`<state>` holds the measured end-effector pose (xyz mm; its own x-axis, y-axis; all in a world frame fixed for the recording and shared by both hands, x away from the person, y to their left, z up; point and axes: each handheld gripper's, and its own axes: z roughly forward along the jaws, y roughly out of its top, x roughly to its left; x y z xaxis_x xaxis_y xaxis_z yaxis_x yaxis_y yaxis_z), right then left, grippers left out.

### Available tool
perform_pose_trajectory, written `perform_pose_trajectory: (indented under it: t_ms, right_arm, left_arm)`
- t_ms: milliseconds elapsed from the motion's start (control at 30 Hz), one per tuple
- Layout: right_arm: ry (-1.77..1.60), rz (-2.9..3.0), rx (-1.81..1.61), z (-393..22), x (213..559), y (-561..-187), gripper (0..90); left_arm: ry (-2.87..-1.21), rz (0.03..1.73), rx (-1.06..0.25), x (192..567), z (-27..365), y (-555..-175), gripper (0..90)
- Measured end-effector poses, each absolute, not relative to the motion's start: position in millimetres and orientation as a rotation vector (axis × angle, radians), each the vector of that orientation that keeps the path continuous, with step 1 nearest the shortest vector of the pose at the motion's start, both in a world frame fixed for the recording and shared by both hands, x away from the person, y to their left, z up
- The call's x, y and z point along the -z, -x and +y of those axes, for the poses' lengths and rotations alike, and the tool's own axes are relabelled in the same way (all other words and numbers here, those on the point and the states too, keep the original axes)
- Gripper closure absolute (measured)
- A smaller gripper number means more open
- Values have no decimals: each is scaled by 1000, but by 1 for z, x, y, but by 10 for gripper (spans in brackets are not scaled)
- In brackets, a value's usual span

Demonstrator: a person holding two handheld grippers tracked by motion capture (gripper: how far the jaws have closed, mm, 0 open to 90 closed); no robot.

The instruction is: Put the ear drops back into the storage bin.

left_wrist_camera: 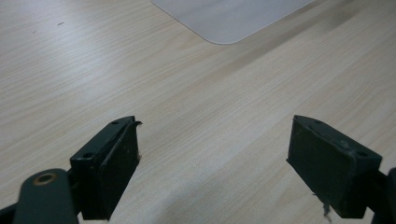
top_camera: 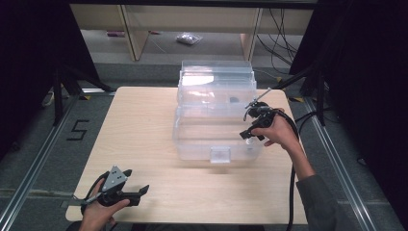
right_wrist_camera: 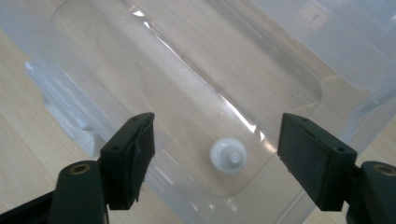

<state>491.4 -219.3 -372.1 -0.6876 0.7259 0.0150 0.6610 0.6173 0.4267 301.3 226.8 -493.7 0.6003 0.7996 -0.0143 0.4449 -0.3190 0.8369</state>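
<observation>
On a pale wood table, our right gripper hangs spread above a small white cap inside a clear box, our left gripper spread idle, and we risk knocking the cap aside.

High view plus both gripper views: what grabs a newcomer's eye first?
The clear plastic bin, lid up, at the table's far middle. The right gripper hangs open over its near right corner, and a small white cap-like piece lies on the bin floor between its jaws. The left gripper rests open at the near left edge.
</observation>
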Motion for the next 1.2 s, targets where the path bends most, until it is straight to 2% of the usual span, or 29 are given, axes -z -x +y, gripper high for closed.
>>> perform_pose_trajectory:
  t_ms: [100, 1200]
  right_arm:
    - [-1153, 2655, -603, -218, 370, -489, 247]
    - [-1083, 2632, -753, -207, 362, -461, 214]
  left_arm:
    - [-1962, 986, -518, 494, 227, -301, 159]
    - [-1967, 985, -526, 494, 227, -301, 159]
